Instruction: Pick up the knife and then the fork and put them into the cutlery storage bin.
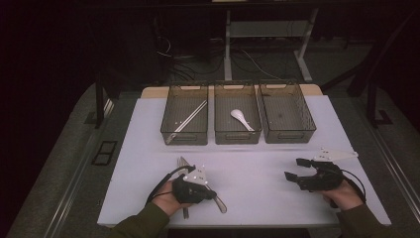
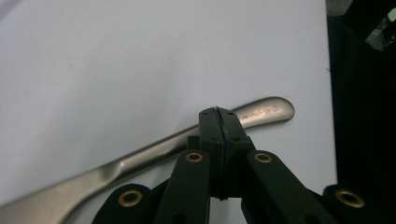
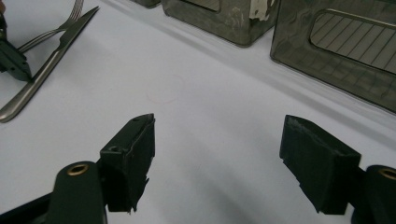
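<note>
My left gripper (image 1: 198, 186) sits low over the near left part of the white table mat (image 1: 257, 163), its jaws pressed flat together with nothing between them. In the left gripper view the closed tips lie right over a steel knife (image 2: 140, 156); whether they touch it I cannot tell. Its rounded handle end shows just past the tips toward the mat's near edge, and the rest of it runs off toward the lower left of that view. In the high view that handle end pokes out from under my hand at the near right, so the long axis runs slantwise across the mat, handle toward me, blade away. In the right gripper view the knife's blade tip lies just beside a fork (image 3: 56, 28), whose tines point toward the bins.

My right gripper (image 1: 297, 174) rests on the near right of the mat, jaws standing apart and empty.

Across the far side stand three clear bins in a row: the left bin (image 1: 184, 136) holds long pale sticks, likely chopsticks (image 1: 190, 119), and the middle bin (image 1: 236, 136) a white spoon (image 1: 241, 119).
</note>
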### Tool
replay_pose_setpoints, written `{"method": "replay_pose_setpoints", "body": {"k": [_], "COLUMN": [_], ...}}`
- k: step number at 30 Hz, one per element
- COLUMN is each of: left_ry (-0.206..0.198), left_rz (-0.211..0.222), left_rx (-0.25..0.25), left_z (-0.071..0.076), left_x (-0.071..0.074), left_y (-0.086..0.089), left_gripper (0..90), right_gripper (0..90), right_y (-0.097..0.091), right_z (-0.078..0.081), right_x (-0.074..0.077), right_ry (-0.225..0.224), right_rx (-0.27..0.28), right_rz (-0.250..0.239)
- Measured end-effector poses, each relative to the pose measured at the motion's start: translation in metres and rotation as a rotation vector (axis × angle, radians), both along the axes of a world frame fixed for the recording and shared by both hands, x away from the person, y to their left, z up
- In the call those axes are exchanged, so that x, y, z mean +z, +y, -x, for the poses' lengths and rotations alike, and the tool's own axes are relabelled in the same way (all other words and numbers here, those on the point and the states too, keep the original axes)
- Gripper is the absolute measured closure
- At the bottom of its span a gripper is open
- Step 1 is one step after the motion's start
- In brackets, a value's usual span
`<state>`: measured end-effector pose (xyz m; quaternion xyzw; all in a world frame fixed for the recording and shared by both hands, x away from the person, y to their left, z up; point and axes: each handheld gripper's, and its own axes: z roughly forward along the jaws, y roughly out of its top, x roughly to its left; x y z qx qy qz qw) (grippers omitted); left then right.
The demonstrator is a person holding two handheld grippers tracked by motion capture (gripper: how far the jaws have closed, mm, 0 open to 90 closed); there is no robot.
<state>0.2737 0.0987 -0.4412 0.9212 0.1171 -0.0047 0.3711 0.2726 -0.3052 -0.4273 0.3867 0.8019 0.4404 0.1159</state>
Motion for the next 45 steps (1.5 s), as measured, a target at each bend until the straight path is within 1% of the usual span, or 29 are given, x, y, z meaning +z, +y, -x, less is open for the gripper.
{"method": "replay_pose_setpoints", "body": {"k": [7, 10, 11, 15, 19, 22, 25, 29, 30, 31, 33, 35, 36, 37, 39, 40, 41, 42, 43, 45], "left_ry": [-0.011, -0.025, -0.018, -0.029, -0.043, -0.043, -0.050, -0.045, -0.048, -0.045, -0.053, -0.061, -0.059, -0.068, -0.059, -0.062, -0.069, -0.072, -0.065, -0.063], "left_rz": [0.009, -0.001, 0.015, 0.004, 0.010, 0.015, 0.011, 0.012, 0.003, 0.004, 0.006, -0.008, 0.004, -0.016, 0.006, 0.002, -0.012, -0.017, 0.009, 0.033], "left_rx": [0.014, 0.006, 0.023, 0.020, 0.029, 0.046, 0.052, 0.056, 0.049, 0.052, 0.060, 0.053, 0.064, 0.048, 0.071, 0.068, 0.059, 0.055, 0.073, 0.079], "left_z": [-0.012, -0.019, -0.021, -0.030, -0.038, -0.043, -0.050, -0.059, -0.061, -0.062, -0.065, -0.069, -0.069, -0.071, -0.071, -0.070, -0.071, -0.071, -0.070, -0.070], "left_x": [-0.001, -0.001, -0.002, -0.001, -0.002, -0.003, -0.003, -0.005, -0.006, -0.007, -0.007, -0.006, -0.007, -0.006, -0.007, -0.007, -0.006, -0.005, -0.005, 0.000], "left_y": [-0.011, -0.016, -0.018, -0.025, -0.032, -0.036, -0.041, -0.048, -0.050, -0.052, -0.056, -0.058, -0.059, -0.059, -0.061, -0.061, -0.060, -0.059, -0.060, -0.057], "left_gripper": [88.7, 88.7, 88.7, 88.7, 88.7, 88.7, 88.7, 88.7, 88.7, 88.7, 88.7, 88.7, 88.7, 88.7, 88.7, 88.7, 88.7, 88.6, 88.5, 84.9], "right_gripper": [26.5, 26.5, 26.5, 26.5, 26.5, 26.5, 26.5, 26.5, 26.5, 26.5, 26.5, 26.5, 26.5, 26.5, 26.5, 26.5, 26.5, 26.5, 26.5, 26.5], "right_y": [0.000, 0.000, 0.000, -0.001, -0.001, -0.001, -0.001, -0.001, -0.001, -0.001, -0.001, -0.001, -0.001, -0.001, -0.001, -0.001, -0.001, -0.001, -0.001, -0.001], "right_z": [0.000, 0.000, 0.000, 0.000, 0.000, 0.000, 0.000, 0.000, 0.000, 0.000, 0.000, 0.000, 0.000, 0.000, 0.000, 0.001, 0.001, 0.000, 0.000, 0.001], "right_x": [0.000, 0.000, 0.000, 0.000, 0.001, 0.000, 0.001, 0.001, 0.001, 0.001, 0.001, 0.000, 0.000, 0.001, 0.001, 0.001, 0.001, 0.001, 0.001, 0.001], "right_ry": [0.001, 0.002, 0.003, 0.004, 0.002, 0.003, 0.002, 0.002, 0.002, 0.002, 0.000, 0.000, 0.000, 0.000, -0.001, -0.001, -0.001, -0.003, -0.001, -0.001], "right_rx": [-0.002, -0.004, -0.003, -0.003, -0.002, -0.002, -0.001, 0.000, -0.001, 0.000, 0.001, -0.001, -0.002, -0.002, 0.000, 0.001, 0.001, 0.001, 0.001, 0.002], "right_rz": [-0.003, -0.003, -0.004, -0.006, -0.008, -0.008, -0.007, -0.007, -0.007, -0.007, -0.007, -0.008, -0.008, -0.008, -0.008, -0.007, -0.008, -0.008, -0.008, -0.008]}}
